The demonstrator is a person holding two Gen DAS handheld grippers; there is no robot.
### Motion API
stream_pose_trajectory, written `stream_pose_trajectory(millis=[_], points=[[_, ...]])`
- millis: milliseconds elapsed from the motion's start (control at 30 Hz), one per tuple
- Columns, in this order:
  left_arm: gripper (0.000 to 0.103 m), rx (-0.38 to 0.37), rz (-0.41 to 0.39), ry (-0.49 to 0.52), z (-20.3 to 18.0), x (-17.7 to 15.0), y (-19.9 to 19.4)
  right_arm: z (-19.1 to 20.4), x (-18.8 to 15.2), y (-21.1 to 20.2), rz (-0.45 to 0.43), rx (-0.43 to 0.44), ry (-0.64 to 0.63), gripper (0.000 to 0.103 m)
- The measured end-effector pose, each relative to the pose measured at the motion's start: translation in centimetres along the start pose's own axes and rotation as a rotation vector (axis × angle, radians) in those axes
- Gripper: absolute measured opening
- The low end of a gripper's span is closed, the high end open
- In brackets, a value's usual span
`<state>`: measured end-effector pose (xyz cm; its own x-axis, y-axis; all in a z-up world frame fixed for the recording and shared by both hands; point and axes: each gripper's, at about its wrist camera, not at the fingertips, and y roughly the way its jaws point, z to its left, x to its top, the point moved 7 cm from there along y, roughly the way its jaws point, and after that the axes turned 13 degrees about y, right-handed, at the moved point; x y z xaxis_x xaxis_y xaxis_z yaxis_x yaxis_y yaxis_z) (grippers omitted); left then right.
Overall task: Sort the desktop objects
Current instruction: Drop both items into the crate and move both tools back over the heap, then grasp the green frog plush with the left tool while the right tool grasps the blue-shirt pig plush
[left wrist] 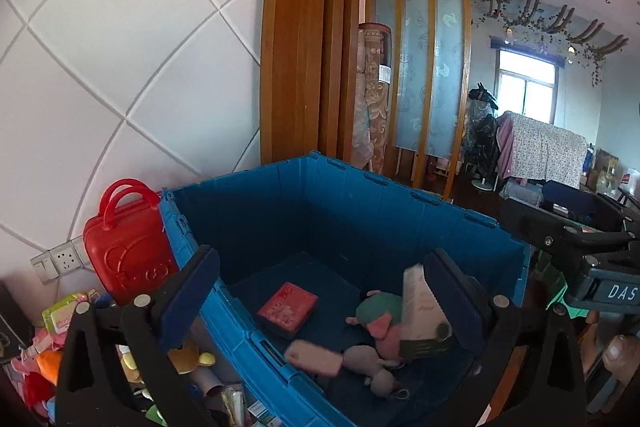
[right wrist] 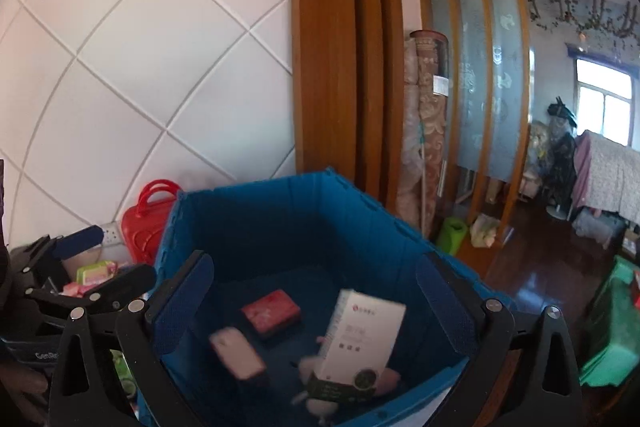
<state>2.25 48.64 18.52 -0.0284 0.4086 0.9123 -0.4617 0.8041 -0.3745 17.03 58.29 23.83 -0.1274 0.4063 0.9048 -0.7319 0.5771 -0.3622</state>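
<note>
White tiled wall and wooden pillar behind; blue crate (left wrist: 360,227) sits below both grippers. Left gripper (left wrist: 324,287) and right gripper (right wrist: 316,303) both have jaws spread wide, nothing between the pads. White-green box (right wrist: 356,343) and pink eraser-like block (right wrist: 238,353) blur mid-crate, apparently dropping in. Unsorted clutter pile (left wrist: 60,339) lies left of crate, nearer the left gripper.

Rolled carpets (right wrist: 426,131) beside wooden partition (right wrist: 472,67)
</note>
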Motion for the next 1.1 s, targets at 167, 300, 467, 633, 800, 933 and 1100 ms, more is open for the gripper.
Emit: stream_pose_trajectory(millis=[167, 300, 467, 633, 800, 933, 1100], points=[[0.103, 0.053, -0.007, -0.018, 2.7, -2.8, -2.3, 5.0, -2.8, -0.7, 0.016, 0.084, -0.014, 0.103], [0.103, 0.137, 0.008, -0.066, 6.5, -5.9, -4.5, 8.7, -4.8, -0.5, 0.035, 0.165, -0.042, 0.103], [0.103, 0.307, 0.057, -0.110, 12.3, -11.9, -8.1, 13.8, -7.3, -0.8, 0.051, 0.257, -0.070, 0.103], [0.103, 0.454, 0.160, -0.166, 17.6, -20.0, -11.6, 19.1, -10.3, -1.1, 0.079, 0.361, -0.071, 0.103], [0.103, 0.578, 0.250, -0.200, 21.8, -27.1, -15.6, 25.1, -15.3, -0.4, 0.129, 0.433, -0.137, 0.103], [0.103, 0.640, 0.307, -0.253, 24.6, -31.9, -19.2, 29.1, -19.8, 1.0, 0.205, 0.478, -0.166, 0.103], [0.103, 0.721, 0.353, -0.302, 28.0, -36.5, -23.5, 33.8, -24.9, 2.2, 0.285, 0.536, -0.201, 0.103]])
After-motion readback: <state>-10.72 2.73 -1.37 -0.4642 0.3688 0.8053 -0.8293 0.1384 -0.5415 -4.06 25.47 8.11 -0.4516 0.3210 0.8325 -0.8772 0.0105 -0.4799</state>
